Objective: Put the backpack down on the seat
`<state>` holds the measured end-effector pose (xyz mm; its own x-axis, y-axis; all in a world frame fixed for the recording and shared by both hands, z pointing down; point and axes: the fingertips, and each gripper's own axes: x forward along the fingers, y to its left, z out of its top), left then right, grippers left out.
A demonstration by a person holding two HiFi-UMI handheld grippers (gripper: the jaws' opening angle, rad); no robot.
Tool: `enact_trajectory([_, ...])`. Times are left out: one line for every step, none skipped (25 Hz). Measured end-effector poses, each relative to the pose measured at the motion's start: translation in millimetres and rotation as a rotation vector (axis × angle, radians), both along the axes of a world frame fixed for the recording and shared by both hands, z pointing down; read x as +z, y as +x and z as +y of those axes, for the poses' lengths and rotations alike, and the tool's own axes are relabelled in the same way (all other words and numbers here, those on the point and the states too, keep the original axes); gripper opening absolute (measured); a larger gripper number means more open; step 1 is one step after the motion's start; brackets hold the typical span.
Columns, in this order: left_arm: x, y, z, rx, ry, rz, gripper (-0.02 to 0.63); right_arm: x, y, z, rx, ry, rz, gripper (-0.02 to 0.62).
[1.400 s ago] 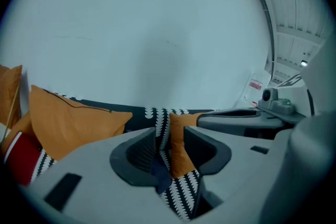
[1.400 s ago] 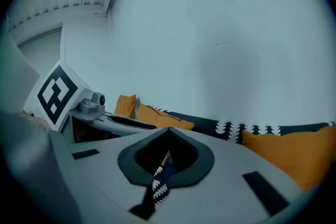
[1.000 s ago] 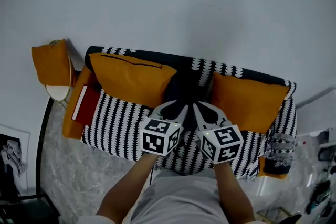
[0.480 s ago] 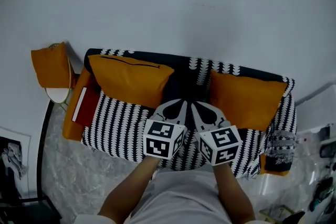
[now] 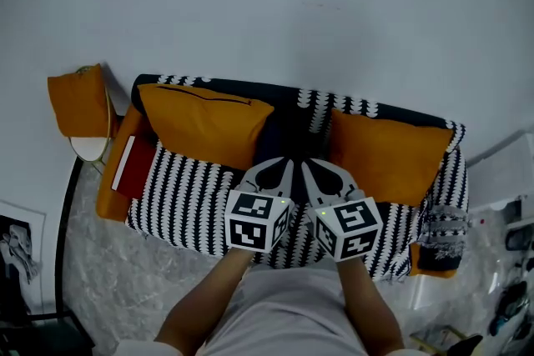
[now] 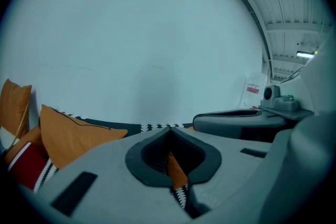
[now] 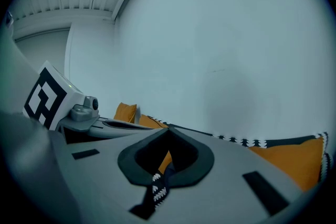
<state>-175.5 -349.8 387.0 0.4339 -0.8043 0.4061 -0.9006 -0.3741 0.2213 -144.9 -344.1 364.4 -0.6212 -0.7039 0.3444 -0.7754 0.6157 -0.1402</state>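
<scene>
I am pressing the fingers [image 6: 142, 153] of my left gripper [image 6: 169, 130] together, tip against tip, and they are pinching nothing. Only a sliver of orange cushion and patterned cloth is showing through the hollow behind the tips. The fingers of my right gripper [image 7: 168, 130] are lying shut on each other in the same way, empty, with black-and-white cloth peeking through their slit. I am holding the two grippers side by side, near each other but apart, with the left cube [image 5: 257, 221] and the right cube [image 5: 348, 228] facing up at me. Both are pointing slightly downward at the middle of the seat [image 5: 188, 200], which is wearing a black-and-white patterned cover. A large orange cushion [image 5: 204, 122] is leaning against the backrest to the left of my fingers, and a second orange cushion [image 5: 388, 154] is leaning to their right. A red flat thing [image 5: 133, 167] is lying at the seat's left end. A dark and grey bundle [image 5: 440, 233] is sitting at the right end, and I cannot tell whether it is the backpack. Beyond the left end, a third orange cushion [image 5: 77, 100] is resting on a small round stand [image 5: 88, 147]. A plain pale wall [image 5: 292, 4] is rising behind it all.
</scene>
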Motion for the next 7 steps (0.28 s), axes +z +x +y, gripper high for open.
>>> enact_trajectory([0.6,-0.1,0.5,-0.002,-0.004,0.006,0.003,0.3,-0.1,0.5,-0.001,-0.001,-0.001,0.002])
enact_trajectory([0.8,-0.1,1.0,-0.003,-0.006,0.009,0.003,0.5,-0.3,1.0,-0.002,-0.001,0.0,0.002])
enact_trajectory([1.0,-0.2,1.7,-0.004,-0.007,0.01,0.003,0.7,-0.7,1.7,-0.004,-0.002,0.0,0.002])
enact_trajectory([1.3,-0.2,2.7,-0.004,-0.008,0.01,0.003,0.9,-1.1,2.5,-0.005,-0.003,0.0,0.002])
enact_trajectory([1.7,-0.1,3.9,-0.004,-0.01,0.009,0.003,1.3,-1.5,3.5,-0.006,-0.004,0.0,0.002])
enact_trajectory([2.2,0.1,5.2,-0.003,-0.011,0.01,0.003,1.7,-1.7,4.6,-0.007,-0.005,0.001,0.002])
enact_trajectory([2.7,0.3,6.4,-0.003,-0.013,0.01,0.003,2.1,-1.9,5.7,-0.007,-0.006,0.001,0.002])
